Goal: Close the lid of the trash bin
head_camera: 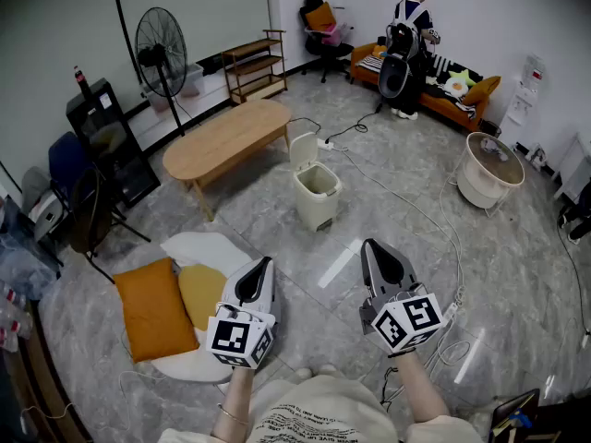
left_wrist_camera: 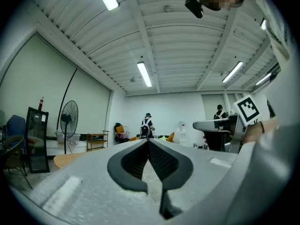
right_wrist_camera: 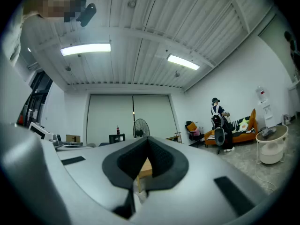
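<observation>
Grippers closed and empty, left gripper (head_camera: 265, 268), right gripper (head_camera: 375, 250)

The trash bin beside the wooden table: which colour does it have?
The trash bin is cream white. It shows best in the head view.

I record my left claw (head_camera: 266, 264) and right claw (head_camera: 370, 247) as pale grey, with black pads and black-and-white square-marker cubes. The trash bin (head_camera: 317, 195) is cream, the floor (head_camera: 388, 201) grey and marbled, the cushion (head_camera: 154, 307) orange, the sofa (head_camera: 462, 104) orange, and the table (head_camera: 226, 139) light wood.
</observation>
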The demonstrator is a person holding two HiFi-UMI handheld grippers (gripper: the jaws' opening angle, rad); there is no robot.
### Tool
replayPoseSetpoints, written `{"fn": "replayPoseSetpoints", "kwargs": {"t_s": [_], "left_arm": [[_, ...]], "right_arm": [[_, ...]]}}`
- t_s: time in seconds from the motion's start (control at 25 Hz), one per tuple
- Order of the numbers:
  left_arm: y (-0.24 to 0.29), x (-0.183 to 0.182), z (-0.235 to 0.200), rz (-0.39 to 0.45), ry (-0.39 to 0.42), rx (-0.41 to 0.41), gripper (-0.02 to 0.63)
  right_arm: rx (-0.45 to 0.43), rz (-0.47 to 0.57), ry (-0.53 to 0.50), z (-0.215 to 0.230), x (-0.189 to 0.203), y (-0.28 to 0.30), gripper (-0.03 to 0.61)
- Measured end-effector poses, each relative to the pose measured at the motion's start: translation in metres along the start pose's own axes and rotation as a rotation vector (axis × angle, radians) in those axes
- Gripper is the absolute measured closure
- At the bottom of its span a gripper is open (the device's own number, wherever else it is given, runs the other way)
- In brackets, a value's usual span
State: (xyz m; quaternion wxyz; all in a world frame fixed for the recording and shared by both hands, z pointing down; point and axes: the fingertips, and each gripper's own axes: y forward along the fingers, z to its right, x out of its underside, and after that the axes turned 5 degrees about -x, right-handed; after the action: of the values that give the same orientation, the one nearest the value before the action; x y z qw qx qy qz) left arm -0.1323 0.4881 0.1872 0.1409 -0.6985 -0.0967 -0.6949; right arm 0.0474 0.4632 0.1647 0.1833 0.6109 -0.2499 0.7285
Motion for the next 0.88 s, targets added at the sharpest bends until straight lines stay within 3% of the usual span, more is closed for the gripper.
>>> {"fn": "replayPoseSetpoints", "kwargs": {"t_s": [0.68, 0.88], "left_arm": [[0.054, 0.012, 0.030, -0.014, -0.020, 0.030, 0.591], [0.072, 0.016, 0.036, -0.015, -0.032, 0.032, 0.591]], "right_arm": [[0.020, -0.027, 0.013, 0.063, 0.010, 0.006, 0.569], [0.031, -0.046, 0.040, 0.085, 0.018, 0.013, 0.429]]}}
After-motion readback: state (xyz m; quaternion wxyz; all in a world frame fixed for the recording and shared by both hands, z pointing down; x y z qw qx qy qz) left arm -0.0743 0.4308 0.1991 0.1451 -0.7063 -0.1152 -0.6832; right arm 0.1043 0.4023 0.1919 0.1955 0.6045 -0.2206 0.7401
